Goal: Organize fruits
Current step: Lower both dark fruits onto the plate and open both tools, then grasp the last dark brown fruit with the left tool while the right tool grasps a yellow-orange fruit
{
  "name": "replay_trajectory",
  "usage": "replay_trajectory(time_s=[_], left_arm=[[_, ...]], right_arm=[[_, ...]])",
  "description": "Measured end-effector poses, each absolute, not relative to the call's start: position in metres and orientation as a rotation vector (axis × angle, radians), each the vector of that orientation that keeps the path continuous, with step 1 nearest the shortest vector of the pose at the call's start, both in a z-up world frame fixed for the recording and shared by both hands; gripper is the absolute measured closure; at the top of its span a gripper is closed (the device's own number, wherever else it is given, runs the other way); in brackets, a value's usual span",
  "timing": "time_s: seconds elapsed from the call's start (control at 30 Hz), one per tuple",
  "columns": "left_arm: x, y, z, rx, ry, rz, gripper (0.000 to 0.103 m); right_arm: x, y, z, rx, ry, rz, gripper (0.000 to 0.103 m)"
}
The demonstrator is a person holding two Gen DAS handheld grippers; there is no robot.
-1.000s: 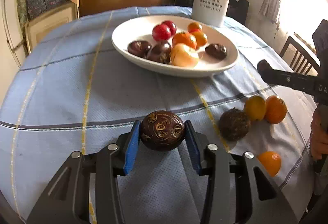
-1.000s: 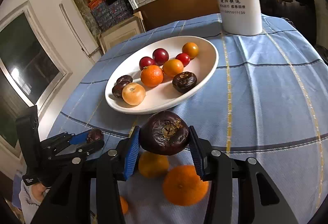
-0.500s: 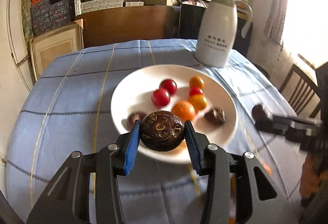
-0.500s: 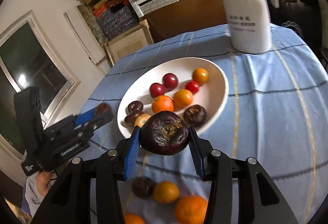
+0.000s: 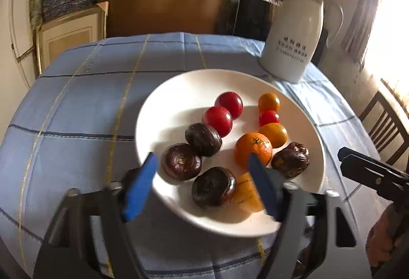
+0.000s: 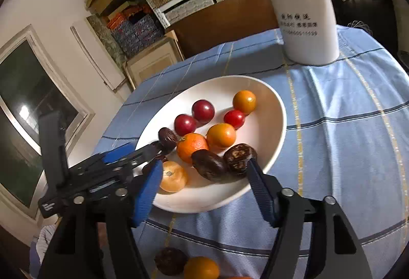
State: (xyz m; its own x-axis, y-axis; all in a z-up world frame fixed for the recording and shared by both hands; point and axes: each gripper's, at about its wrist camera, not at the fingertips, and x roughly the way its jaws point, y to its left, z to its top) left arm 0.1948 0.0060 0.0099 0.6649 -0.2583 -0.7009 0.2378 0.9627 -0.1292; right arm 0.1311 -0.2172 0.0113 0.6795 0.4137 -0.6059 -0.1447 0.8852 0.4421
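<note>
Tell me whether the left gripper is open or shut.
Open: the left gripper has just been opening; its blue pads stand apart, gripping nothing, over the white oval plate.

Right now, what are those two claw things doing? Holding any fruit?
Left gripper: open, jaws just opened, holding nothing, above the white plate.
Right gripper: open, jaws just opened, holding nothing.

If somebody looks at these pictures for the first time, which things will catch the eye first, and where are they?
First comes the white plate in the middle of the blue checked tablecloth, filled with dark brown fruits, red ones and a bright orange. Next, the blue-padded left gripper and right gripper hover open over the plate's near edge; their jaws have just been opening. A tall white jug stands behind the plate.
</note>
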Motion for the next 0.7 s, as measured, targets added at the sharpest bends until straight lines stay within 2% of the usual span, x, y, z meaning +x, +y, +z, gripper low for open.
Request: replay_trajectory(time_s=[0.03, 0.07, 0.23, 0.33, 0.5, 0.7], left_arm=[[0.191, 0.008, 0.012, -0.03, 0.783, -0.27, 0.017], [0.187, 0.01, 0.014, -0.029, 0.772, -0.262, 0.016], [0.144, 0.008, 0.012, 0.002, 0.751, -0.309, 0.015], [0.11, -0.003, 0.005, 0.084, 0.735, -0.329, 0.013], [0.067, -0.026, -0.003, 0.209, 0.705, -0.379, 0.009], [0.051, -0.048, -0.014, 0.297, 0.723, -0.43, 0.008]], right_arm=[[0.131, -0.219, 0.01, 0.375, 0.763, 0.314, 0.03], [0.131, -0.221, 0.009, 0.375, 0.765, 0.307, 0.03], [0.123, -0.241, 0.004, 0.435, 0.762, 0.281, 0.03], [0.11, -0.261, 0.003, 0.49, 0.743, 0.259, 0.025], [0.092, -0.294, -0.001, 0.602, 0.708, 0.22, 0.022], [0.09, -0.316, -0.011, 0.711, 0.713, 0.211, 0.021]])
